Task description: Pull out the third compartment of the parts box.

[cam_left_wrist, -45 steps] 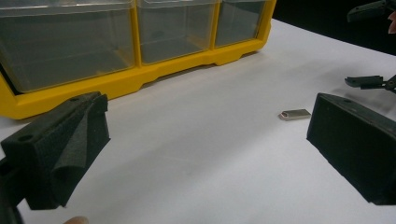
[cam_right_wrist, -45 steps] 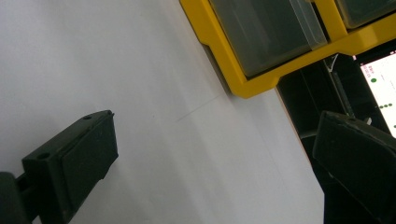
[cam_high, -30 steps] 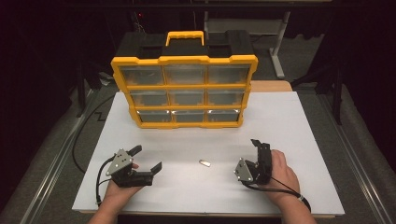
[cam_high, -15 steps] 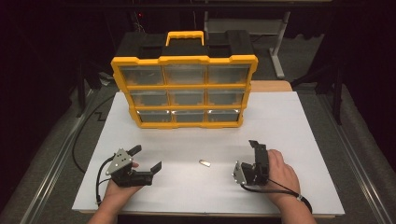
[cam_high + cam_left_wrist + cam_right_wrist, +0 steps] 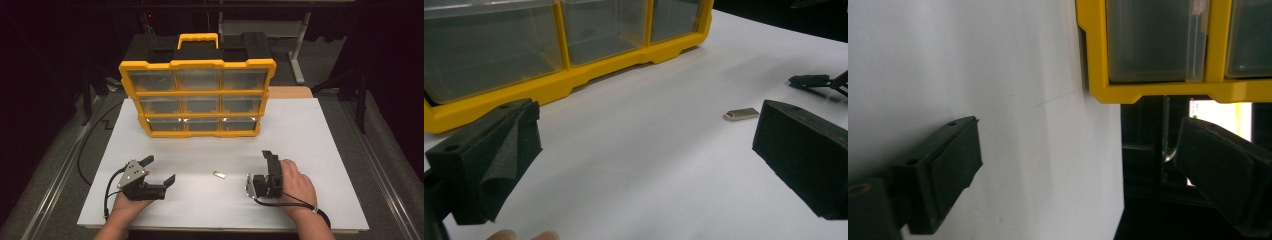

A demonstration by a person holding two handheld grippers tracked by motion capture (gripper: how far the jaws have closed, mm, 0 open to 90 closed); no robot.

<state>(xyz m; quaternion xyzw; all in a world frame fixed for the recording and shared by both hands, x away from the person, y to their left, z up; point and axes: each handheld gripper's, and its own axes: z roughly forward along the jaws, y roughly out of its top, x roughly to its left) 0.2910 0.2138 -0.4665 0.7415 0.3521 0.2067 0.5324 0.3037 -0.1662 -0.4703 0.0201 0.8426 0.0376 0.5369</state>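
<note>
High view: the left hand (image 5: 127,202) comes in from the bottom edge and holds the left gripper (image 5: 161,171) low over the white table (image 5: 310,135), its jaws spread wide and aimed up and to the right. The right hand (image 5: 295,186) grips the right gripper (image 5: 269,164) rolled onto its side, its body pointing away from the person toward the organizer (image 5: 197,85); its jaws cannot be judged from here. Between the two grippers, apart from both, a small metal piece (image 5: 218,175) lies flat on the table, its long axis running left to right with a slight tilt. The yellow organizer with clear drawers stands upright at the far side of the table, handle on top.

Left gripper view: the two black jaws stand far apart with nothing between them. The metal piece (image 5: 741,114) lies on the table just beyond the right-hand jaw, long axis crosswise with the rounded end to the left. The organizer's (image 5: 574,82) bottom drawers run across the top, and the right gripper's (image 5: 819,81) jaw tips show at the right edge.

Right gripper view: the camera is turned sideways. The jaws are spread wide and hold nothing. The organizer's (image 5: 1153,92) lower corner sits at the top right, past the table's (image 5: 973,65) edge.
</note>
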